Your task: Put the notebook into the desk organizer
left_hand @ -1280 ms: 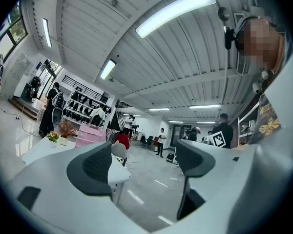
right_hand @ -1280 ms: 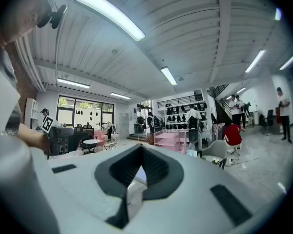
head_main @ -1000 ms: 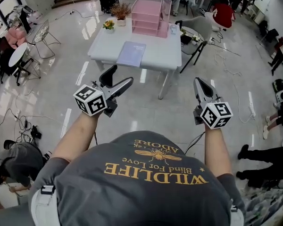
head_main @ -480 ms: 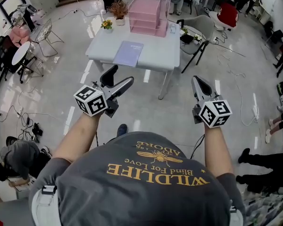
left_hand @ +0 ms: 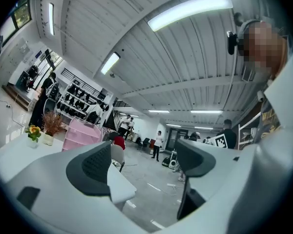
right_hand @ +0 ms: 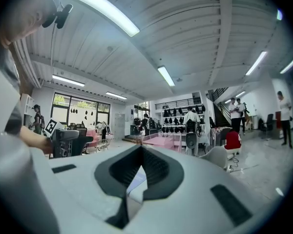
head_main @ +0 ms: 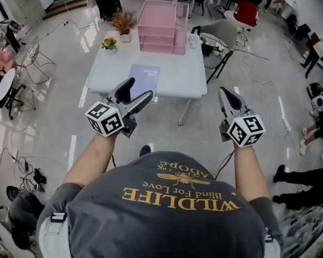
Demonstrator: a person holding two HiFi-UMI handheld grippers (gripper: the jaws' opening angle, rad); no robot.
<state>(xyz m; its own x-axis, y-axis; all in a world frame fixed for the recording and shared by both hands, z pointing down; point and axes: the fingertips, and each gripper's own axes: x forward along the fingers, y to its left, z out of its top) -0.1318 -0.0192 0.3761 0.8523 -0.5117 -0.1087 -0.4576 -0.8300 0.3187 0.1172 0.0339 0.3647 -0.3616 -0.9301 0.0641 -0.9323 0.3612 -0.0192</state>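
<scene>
Upon the white table lay a flat lilac notebook, lengthwise away, nearer the gaping left gripper; right gripper pinched together, empty.

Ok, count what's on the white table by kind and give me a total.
Notebook: 1
Organizer: 1
Potted plants: 2
Small pale item beside the organizer, too small to identify: 1
Total: 5
</scene>
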